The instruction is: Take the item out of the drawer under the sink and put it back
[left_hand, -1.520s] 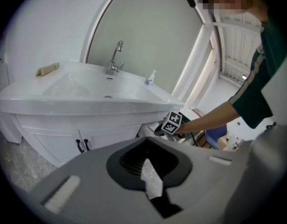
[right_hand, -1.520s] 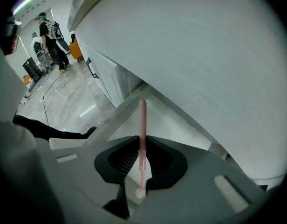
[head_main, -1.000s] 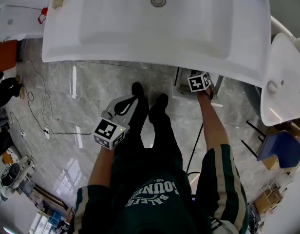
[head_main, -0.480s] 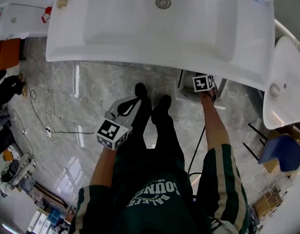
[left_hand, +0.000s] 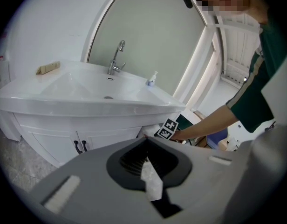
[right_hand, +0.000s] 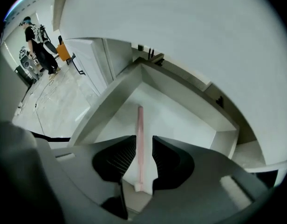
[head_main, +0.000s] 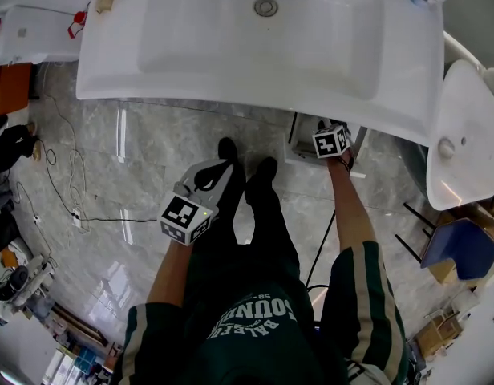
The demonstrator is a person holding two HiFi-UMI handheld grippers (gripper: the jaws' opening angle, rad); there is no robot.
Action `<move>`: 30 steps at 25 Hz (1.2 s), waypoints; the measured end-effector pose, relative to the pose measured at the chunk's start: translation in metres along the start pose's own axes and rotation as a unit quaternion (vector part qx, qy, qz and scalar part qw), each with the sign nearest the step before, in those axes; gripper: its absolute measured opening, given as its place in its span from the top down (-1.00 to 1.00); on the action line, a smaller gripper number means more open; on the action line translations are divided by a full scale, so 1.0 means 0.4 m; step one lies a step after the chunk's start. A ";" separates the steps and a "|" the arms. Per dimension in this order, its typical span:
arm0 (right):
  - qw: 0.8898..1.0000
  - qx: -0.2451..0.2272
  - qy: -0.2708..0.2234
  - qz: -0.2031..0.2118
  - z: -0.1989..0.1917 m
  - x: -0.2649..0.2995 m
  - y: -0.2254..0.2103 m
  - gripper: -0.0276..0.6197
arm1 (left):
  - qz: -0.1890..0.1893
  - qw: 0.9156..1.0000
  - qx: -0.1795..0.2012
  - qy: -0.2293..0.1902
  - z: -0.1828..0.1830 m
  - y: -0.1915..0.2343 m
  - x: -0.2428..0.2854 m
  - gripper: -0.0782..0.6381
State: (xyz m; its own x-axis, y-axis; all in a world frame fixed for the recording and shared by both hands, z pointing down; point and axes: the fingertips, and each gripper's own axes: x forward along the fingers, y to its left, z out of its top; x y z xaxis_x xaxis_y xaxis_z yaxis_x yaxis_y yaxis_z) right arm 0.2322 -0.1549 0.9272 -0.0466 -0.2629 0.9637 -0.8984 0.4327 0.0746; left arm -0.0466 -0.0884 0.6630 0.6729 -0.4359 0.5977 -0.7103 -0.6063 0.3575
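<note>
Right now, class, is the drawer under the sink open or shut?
Open. The right gripper view looks into the white drawer, pulled out beneath the sink, floor exposed, a pink stick inside.

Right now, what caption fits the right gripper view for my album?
Right gripper, jaws just opening, straddles a thin pink stick in the open white drawer under the sink.

Head view: from above, facing steeply down over sink [head_main: 263,38], floor [head_main: 151,159]. Left gripper view: low, set back, facing cabinet [left_hand: 64,141] front; shares sink, person's outstretched arm [left_hand: 204,124] with head view. Right gripper view: close under sink, facing down into open drawer [right_hand: 176,120].
</note>
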 end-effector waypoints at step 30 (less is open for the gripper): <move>0.949 0.092 -0.302 0.016 0.218 -0.815 0.075 0.91 | -0.033 0.985 0.101 -0.136 0.418 -0.180 -0.119 0.64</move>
State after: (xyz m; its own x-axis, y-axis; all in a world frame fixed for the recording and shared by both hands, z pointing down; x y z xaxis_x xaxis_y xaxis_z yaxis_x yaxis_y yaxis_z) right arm 0.1823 -0.1316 0.5929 -0.2667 -0.7224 0.6380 -0.9507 0.3058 -0.0512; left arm 0.0069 -0.1354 0.4888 0.7662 -0.5370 0.3530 -0.6261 -0.7474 0.2222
